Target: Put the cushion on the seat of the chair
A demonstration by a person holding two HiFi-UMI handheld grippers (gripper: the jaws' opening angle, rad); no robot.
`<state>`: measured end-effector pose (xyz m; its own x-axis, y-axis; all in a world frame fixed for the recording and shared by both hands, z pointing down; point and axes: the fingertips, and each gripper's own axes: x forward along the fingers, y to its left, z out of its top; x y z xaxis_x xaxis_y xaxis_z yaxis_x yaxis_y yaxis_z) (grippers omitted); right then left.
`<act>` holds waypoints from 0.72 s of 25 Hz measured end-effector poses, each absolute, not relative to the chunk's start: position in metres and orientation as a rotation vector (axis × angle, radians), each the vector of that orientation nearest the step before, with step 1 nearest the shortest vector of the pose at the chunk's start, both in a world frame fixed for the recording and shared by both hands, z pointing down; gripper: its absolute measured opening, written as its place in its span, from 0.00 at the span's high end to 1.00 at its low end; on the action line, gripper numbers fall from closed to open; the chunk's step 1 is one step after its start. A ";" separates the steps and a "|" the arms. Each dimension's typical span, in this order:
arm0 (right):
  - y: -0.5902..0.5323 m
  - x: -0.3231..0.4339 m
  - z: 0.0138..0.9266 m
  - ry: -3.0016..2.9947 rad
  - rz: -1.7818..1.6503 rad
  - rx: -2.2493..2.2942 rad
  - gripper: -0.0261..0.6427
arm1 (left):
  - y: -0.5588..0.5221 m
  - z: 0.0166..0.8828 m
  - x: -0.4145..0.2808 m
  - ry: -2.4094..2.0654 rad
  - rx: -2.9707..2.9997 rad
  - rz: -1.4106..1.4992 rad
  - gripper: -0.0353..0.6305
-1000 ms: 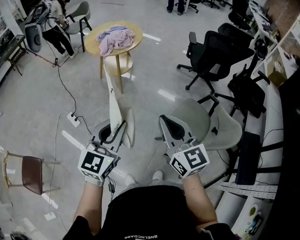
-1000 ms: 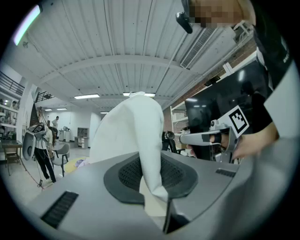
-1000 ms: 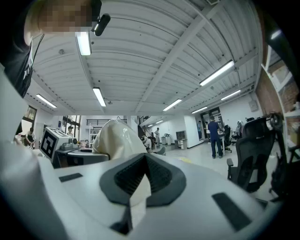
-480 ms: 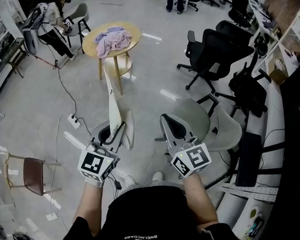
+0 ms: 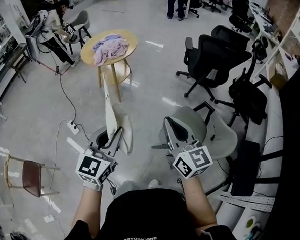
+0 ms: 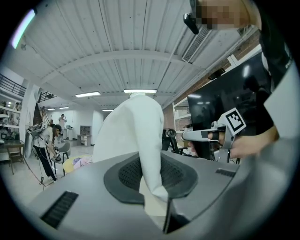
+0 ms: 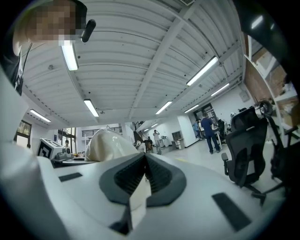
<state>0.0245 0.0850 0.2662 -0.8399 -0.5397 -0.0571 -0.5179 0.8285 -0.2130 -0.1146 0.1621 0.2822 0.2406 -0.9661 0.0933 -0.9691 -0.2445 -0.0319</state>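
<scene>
We hold the cushion (image 5: 110,108) by one edge in the left tool (image 5: 114,136), whose jaws are pinched nearly together on the fabric. It juts out edge-on at near left, apart from the pale shell chair (image 5: 217,134) at near right, while the right tool (image 5: 170,126) has its jaws together on nothing. We judge it best to carry the cushion across to the right, lay it flat in the scooped seat, and only then loosen the pinch. The cushion looks like a soft, cream, thin pad that will flop, and the chair is a smooth, hard, rounded shell it may slide on.
</scene>
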 end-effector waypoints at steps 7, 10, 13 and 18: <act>0.067 0.051 0.270 2.863 -0.331 -0.881 0.95 | 0.150 0.282 -0.100 -1.921 2.450 0.167 0.84; 0.060 0.054 0.273 2.862 -0.332 -0.890 0.95 | 0.141 0.285 -0.099 -1.922 2.458 0.160 0.84; 0.051 0.049 0.279 2.873 -0.331 -0.897 0.95 | 0.129 0.293 -0.103 -1.907 2.454 0.157 0.84; 0.025 0.039 0.288 2.885 -0.351 -0.929 0.95 | 0.099 0.303 -0.116 -1.872 2.446 0.149 0.84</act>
